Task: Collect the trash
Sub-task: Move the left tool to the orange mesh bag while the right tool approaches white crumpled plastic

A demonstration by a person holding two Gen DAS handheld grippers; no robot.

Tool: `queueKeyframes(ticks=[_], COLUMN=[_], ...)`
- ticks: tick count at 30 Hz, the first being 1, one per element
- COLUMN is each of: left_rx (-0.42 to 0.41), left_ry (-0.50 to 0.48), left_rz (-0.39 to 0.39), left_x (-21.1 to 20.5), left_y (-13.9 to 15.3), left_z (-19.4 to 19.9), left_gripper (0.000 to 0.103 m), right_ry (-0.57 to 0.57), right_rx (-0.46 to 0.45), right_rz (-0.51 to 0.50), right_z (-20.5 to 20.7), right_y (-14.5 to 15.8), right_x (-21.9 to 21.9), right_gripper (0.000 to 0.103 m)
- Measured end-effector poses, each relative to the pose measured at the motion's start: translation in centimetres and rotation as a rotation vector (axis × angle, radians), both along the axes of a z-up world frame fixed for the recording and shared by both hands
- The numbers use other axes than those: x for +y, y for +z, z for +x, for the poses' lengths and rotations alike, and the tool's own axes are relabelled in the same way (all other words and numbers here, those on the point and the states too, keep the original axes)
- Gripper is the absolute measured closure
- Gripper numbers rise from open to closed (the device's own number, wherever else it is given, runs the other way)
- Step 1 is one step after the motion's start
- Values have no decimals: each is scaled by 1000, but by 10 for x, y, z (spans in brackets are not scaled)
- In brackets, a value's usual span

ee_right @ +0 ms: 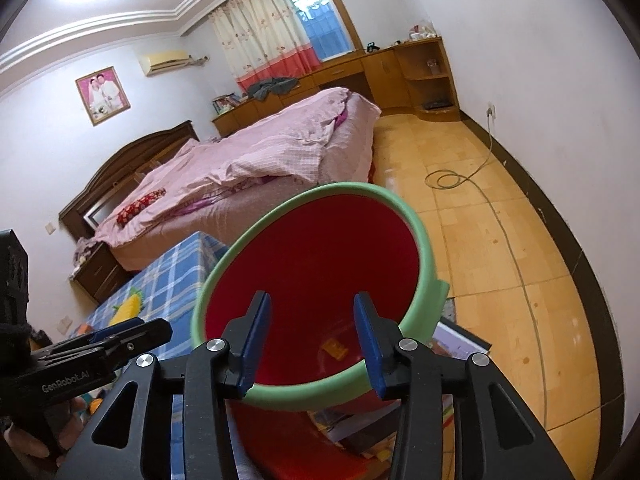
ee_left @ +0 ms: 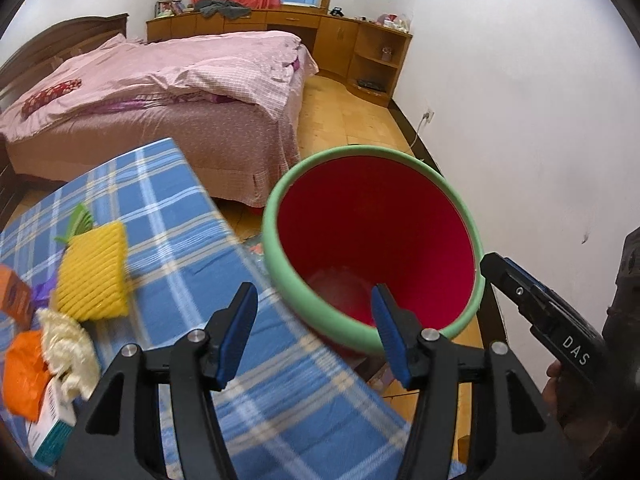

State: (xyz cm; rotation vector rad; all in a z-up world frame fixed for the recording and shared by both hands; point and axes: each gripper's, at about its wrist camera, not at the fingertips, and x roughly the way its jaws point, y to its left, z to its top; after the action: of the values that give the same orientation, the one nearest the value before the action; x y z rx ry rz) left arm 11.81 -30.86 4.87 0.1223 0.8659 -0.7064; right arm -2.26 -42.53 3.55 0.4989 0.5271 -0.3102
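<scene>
The left hand-held gripper (ee_left: 314, 334) is held with its jaws apart and nothing between the pads; it hangs over the edge of the tabletop (ee_left: 172, 200), beside the bin (ee_left: 472, 240). The right hand-held gripper (ee_right: 312, 342) is likewise parted and empty, positioned directly above the bin's green rim, which passes behind the gap between its blue pads.

The remaining trash lies on the left part of the tabletop. The yellow ribbed foam piece (ee_left: 94, 274) is judged light, soft and compressible; it should be taken across its short width, near an edge. The crumpled pale tissue (ee_left: 68, 340) and the orange wrapper (ee_left: 24, 372) are judged very light and limp; a pinch into the bulk of each crumple is advised, since a thin edge may slip out. The small white and teal carton (ee_left: 50, 428) is judged stiff but crushable and should be gripped across its narrow faces.

An orange box at the left border is cut off. A green item behind the foam piece cannot be identified. A small yellow scrap (ee_right: 334, 348) is visible on the bin floor; other contents cannot be made out. The bin's base and its support are hidden, as is the near tabletop behind the jaws.
</scene>
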Motion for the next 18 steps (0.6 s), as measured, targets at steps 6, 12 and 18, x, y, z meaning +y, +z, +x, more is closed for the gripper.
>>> queueKeyframes(ticks=[6,12,18], left_rx=[-23,-32,-22], left_ry=[41,104,184], left_rz=[-10,1,-2], left_x=[32,68,108], left_y=[13,17,17], left_z=[-13,-15,-13], left_gripper=[44,44,44], right_ry=[29,85,133], right_rx=[-9,13,39], right_rz=[9,33,40], right_z=[-4,1,4], right_y=[6,7,5], right_x=[19,44,68], right_gripper=[55,53,52])
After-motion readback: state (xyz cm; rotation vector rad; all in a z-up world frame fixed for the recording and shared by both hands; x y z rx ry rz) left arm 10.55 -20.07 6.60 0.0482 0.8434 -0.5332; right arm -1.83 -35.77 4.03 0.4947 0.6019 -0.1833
